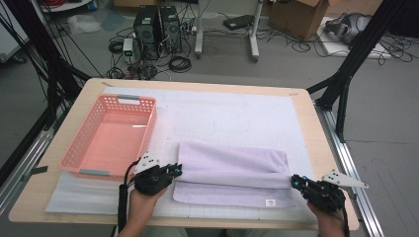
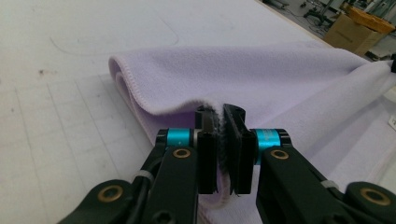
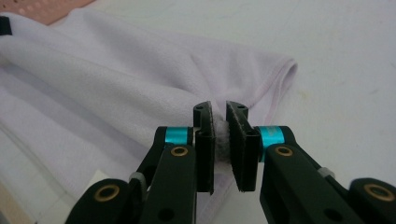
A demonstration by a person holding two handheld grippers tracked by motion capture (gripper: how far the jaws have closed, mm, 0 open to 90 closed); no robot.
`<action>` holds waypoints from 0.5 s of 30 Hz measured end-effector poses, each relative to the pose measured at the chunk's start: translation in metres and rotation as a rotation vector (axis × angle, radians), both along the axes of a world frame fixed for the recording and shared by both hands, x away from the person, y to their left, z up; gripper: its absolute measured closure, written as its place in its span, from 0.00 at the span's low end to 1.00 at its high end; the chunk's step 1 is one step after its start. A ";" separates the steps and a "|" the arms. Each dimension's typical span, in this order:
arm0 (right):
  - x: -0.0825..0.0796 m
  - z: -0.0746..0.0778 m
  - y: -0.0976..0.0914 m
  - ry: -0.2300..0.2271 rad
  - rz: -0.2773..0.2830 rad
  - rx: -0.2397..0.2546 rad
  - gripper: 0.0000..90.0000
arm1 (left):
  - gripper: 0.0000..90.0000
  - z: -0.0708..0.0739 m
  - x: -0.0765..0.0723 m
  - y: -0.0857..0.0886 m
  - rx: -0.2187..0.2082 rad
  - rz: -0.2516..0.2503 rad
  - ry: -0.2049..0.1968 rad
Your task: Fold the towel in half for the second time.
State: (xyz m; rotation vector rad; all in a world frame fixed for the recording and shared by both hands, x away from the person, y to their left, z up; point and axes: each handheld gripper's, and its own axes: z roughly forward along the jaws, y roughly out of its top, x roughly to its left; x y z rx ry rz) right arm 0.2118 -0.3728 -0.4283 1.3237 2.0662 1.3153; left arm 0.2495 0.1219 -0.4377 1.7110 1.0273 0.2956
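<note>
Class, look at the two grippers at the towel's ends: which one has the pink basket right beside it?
The left gripper. It pinches the towel at the end next to the pink basket; the right gripper pinches the far end, away from the basket.

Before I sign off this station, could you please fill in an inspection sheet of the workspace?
Surface: wooden table under a white mat.
Job's things: lilac towel, partly folded.
Clutter: empty pink basket at left.
Grippers: left gripper and right gripper each pinch a towel edge.
Cables: black cable trails from left gripper; more tangled on the floor.
Surroundings: computer towers, cardboard box.
</note>
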 end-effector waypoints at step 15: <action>-0.007 0.015 0.002 -0.049 -0.093 0.028 0.70 | 0.61 -0.004 -0.007 0.000 -0.006 -0.016 0.052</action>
